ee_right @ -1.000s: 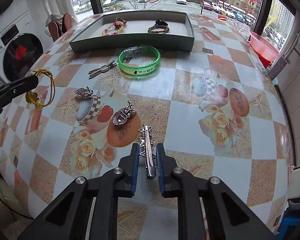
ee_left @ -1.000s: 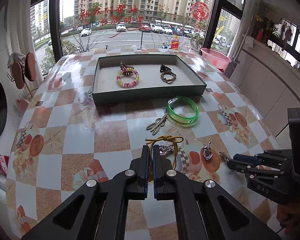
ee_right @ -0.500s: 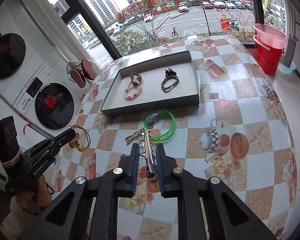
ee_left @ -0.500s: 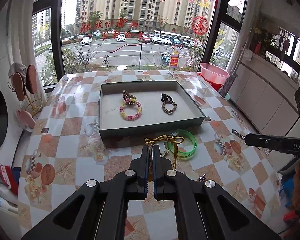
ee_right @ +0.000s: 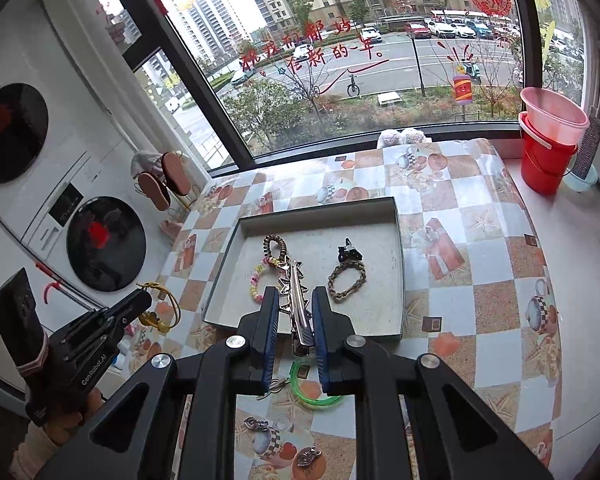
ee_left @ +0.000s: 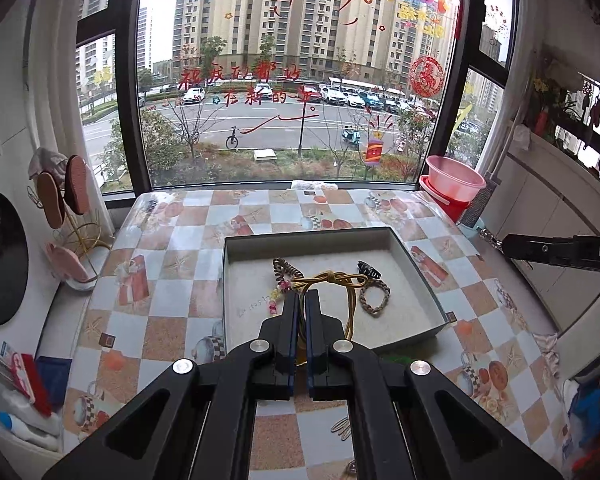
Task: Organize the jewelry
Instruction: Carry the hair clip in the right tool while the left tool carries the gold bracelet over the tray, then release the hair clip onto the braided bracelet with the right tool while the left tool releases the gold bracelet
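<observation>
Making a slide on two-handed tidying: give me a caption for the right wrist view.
Right gripper carries a silver hair clip toward the grey tray; left gripper holds a gold bangle.

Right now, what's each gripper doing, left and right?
Left gripper: closed on the knotted gold cord bracelet.
Right gripper: closed on the spiked silver metal hair clip.

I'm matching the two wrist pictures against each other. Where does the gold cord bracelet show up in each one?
Left wrist view: gold cord bracelet at centre, clamped in the left gripper, seen against the tray.
Right wrist view: at lower left, hanging from the left gripper, left of the tray.
Shared landmark: braided bracelet inside the tray.
</observation>
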A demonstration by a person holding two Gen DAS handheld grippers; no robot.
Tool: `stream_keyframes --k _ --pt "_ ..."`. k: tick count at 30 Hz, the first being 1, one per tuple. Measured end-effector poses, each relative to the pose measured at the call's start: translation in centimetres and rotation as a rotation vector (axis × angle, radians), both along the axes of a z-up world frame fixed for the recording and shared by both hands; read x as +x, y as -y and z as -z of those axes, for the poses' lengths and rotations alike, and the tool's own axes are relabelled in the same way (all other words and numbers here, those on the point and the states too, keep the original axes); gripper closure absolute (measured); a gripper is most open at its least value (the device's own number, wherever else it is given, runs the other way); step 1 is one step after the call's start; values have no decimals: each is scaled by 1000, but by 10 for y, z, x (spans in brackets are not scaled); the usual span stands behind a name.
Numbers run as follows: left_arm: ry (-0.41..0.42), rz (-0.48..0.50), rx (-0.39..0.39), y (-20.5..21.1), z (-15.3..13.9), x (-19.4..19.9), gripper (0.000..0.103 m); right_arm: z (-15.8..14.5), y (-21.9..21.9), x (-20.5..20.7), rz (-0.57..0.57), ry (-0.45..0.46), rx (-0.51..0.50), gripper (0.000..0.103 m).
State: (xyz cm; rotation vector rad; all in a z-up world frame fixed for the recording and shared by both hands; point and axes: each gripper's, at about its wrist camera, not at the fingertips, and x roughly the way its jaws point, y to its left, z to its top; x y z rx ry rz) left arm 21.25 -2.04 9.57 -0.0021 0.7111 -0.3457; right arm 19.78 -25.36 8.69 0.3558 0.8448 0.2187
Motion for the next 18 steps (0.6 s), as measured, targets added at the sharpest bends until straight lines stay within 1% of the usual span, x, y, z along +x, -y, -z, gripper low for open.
stream_keyframes --k 5,8,10,12,16,18 --pt "-7 -40 -2 5 -1 47 87 2 -2 42 5 3 -16 85" --pt "-25 -50 -7 9 6 74 87 11 -5 64 6 2 -48 85" --pt "-42 -54 -4 13 18 88 87 22 -6 77 10 -11 -65 85" --pt "-70 -57 10 18 35 97 87 39 -7 88 14 -34 -65 85" --pt "-112 -53 63 30 73 106 87 72 -6 104 24 -78 -59 85" --pt "-139 -47 67 34 90 108 87 87 -5 109 31 -99 -57 85"
